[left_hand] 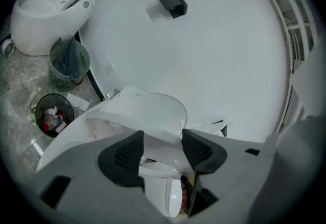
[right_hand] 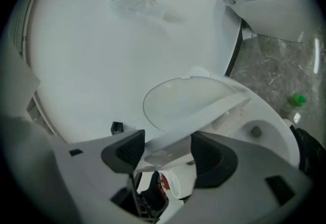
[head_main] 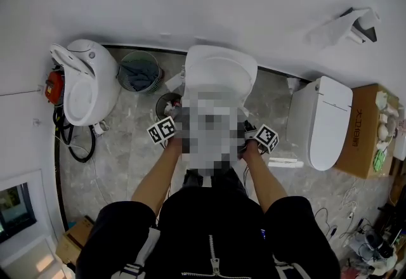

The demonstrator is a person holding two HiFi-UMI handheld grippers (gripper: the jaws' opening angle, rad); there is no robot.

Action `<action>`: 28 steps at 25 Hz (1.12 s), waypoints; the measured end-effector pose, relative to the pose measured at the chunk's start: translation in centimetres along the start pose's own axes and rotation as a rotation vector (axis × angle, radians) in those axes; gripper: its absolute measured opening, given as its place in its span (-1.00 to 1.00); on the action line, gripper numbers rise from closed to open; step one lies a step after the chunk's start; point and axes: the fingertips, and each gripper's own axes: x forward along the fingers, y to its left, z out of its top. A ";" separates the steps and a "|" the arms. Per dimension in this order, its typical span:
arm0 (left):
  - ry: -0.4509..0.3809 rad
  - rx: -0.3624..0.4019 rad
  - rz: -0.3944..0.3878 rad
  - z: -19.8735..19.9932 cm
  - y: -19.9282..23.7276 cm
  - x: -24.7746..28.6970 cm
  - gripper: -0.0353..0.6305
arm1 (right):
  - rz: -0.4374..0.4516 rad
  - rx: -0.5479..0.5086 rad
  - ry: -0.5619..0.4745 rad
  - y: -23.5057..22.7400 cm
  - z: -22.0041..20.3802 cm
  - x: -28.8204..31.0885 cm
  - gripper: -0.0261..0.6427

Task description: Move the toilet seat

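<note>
A white toilet (head_main: 219, 71) stands against the wall right in front of me, its lid (right_hand: 183, 96) tipped up against the wall. In the head view a mosaic patch hides most of the bowl. The toilet seat (right_hand: 216, 111) slants up off the bowl (right_hand: 267, 134). Its front edge runs between the jaws of my right gripper (right_hand: 165, 151), whose pads stand wide and do not clamp it. My left gripper (left_hand: 162, 149) reaches in from the other side, jaws also wide, with the white seat edge (left_hand: 160, 159) in the gap. Both marker cubes (head_main: 162, 130) (head_main: 266, 138) flank the toilet.
A second white toilet (head_main: 89, 84) stands at the left and a third (head_main: 320, 122) at the right. A green mesh basket (head_main: 138, 73) and a black bin (head_main: 166, 105) sit left of the middle toilet. Cables (head_main: 76, 144) lie on the marble floor; a cardboard box (head_main: 363, 138) is far right.
</note>
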 end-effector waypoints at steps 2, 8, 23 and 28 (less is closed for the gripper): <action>-0.023 -0.009 -0.005 1.0 -0.4 1.1 -0.17 | 0.012 0.006 0.003 0.5 1.1 1.0 -0.11; -0.083 -0.032 -0.008 3.7 -1.3 4.7 -0.18 | 0.018 0.062 0.022 1.3 4.3 3.9 -0.10; -0.112 -0.021 0.049 8.1 -1.8 11.9 -0.25 | -0.017 0.155 -0.023 1.9 10.3 9.7 -0.17; -0.071 0.086 0.079 8.5 -1.6 12.5 -0.62 | -0.006 0.143 0.001 2.3 10.9 10.6 -0.20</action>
